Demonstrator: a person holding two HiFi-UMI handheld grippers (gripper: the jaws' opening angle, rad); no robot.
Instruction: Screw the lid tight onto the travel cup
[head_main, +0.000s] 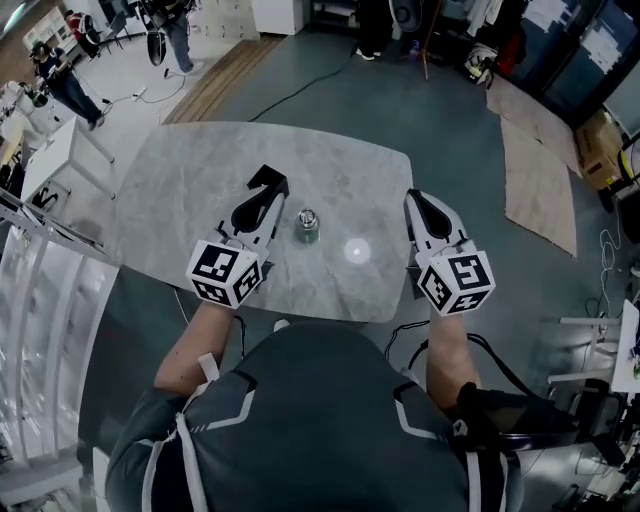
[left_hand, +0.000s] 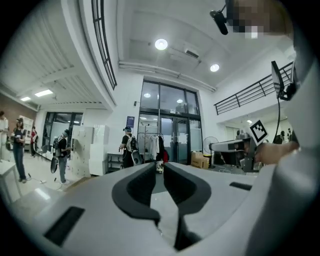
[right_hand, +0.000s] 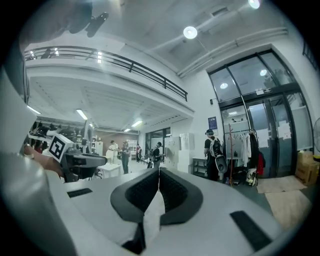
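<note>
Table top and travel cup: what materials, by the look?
Table top: stone or stone-look laminate, can't tell which; grey mottled veining, smooth semi-gloss with a bright reflected spot.
Travel cup: top looks like polished metal, bright silver glints; body greenish, too small to tell the material.

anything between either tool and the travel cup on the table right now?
Nothing visible. The travel cup stands alone on the marble table, in the open space between the left tool and the right tool. The pale spot beside it looks like a light reflection.
</note>
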